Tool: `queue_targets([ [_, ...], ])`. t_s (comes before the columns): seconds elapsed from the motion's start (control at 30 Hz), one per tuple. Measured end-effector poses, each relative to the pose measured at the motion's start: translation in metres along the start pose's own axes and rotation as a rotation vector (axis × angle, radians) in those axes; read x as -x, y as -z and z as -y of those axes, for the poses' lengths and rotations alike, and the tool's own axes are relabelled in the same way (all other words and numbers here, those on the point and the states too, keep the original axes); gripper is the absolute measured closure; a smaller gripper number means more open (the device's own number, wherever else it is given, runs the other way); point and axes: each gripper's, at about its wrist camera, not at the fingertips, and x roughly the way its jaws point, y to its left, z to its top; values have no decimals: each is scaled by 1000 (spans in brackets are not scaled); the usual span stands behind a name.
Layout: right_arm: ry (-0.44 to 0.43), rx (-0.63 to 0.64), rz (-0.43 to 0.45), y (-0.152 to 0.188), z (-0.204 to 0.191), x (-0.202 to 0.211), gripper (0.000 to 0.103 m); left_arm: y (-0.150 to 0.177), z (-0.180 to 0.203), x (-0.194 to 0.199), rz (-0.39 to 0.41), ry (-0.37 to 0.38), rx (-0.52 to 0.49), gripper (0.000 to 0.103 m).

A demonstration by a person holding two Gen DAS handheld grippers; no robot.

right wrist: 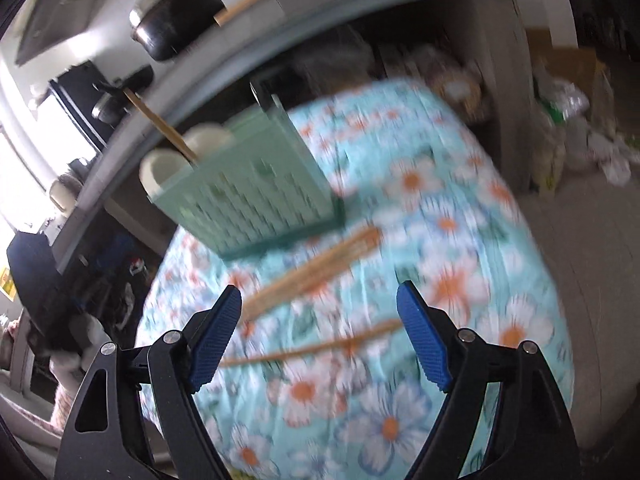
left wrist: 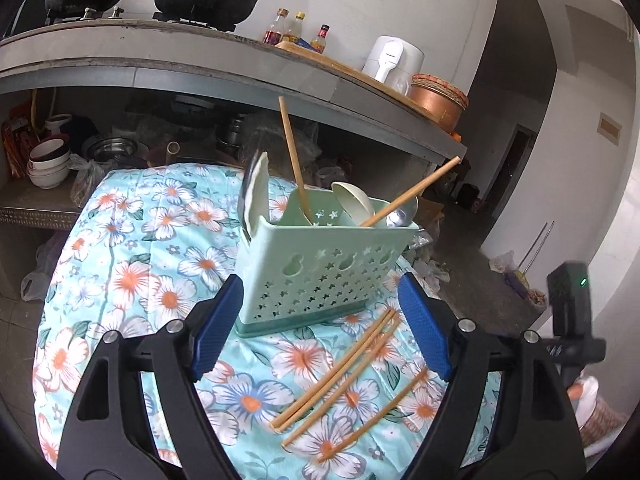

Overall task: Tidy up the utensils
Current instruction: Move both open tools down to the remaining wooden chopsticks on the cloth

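Both grippers, left [left wrist: 320, 324] and right [right wrist: 320, 332], spread empty; green caddy [left wrist: 320, 268] behind loose chopsticks [left wrist: 340, 372]; right view blurred.

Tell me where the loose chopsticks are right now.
In the left wrist view, the loose chopsticks lie on the floral cloth, just in front and right of the green utensil holder.

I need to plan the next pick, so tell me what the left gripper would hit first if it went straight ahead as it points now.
Most likely the green utensil holder: it stands centred between the open left gripper fingers, just ahead. The loose chopsticks lie lower and to the right on the floral cloth, probably under that line, though depth is uncertain.
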Motion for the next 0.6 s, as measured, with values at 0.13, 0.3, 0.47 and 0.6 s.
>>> queue_targets([
  [0.13, 8, -7, -89, 15, 2, -24, 25, 2, 5, -4, -17, 4, -1, 27],
  [0.3, 15, 3, -137, 25, 3, -43, 25, 3, 10, -5, -31, 1, -13, 27],
  [0.47, -19, 0, -138, 26, 3, -45, 16, 3, 10, -9, -43, -5, -9, 27],
  [0.6, -35, 23, -139, 26, -3, -46, 6, 3, 11, -12, -51, -5, -5, 27],
])
